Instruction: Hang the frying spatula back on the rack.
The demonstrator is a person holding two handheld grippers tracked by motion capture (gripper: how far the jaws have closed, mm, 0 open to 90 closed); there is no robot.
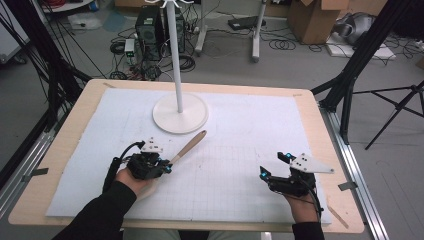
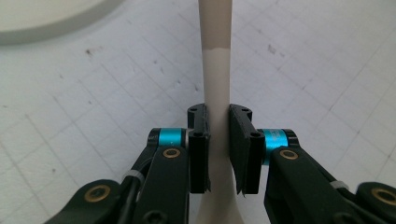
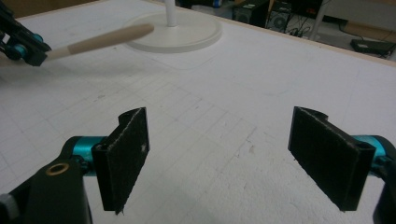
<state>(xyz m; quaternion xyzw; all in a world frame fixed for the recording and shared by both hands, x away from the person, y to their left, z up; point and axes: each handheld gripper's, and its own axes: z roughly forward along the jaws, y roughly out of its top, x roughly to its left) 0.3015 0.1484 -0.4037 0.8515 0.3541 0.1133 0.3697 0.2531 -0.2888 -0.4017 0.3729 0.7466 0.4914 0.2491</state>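
Lying low over the white gridded mat (image 1: 240,150), a wooden-handled utensil (image 1: 189,146) is pointing its rounded handle end toward the round base of the white stand (image 1: 180,114) and stopping just short of that base. In the left gripper view the utensil's pale shaft (image 2: 216,84) is running straight up between the two black jaws, and both pads are pressing against it from either side, so the left claw (image 1: 165,166) is clamped firmly on the shaft near its lower, paler part. The right gripper view is showing the same utensil (image 3: 100,39) held level off to the upper left, with its tan handle tip sitting in front of the stand base (image 3: 187,30). The right claw (image 1: 272,167) is resting well apart from the utensil, near the right front part of the mat; its jaws are standing wide apart with nothing between them but bare mat surface. The mat is covering most of the wooden counter (image 1: 80,115), and the stand's thin white pole is rising from the base at the far middle of the mat.
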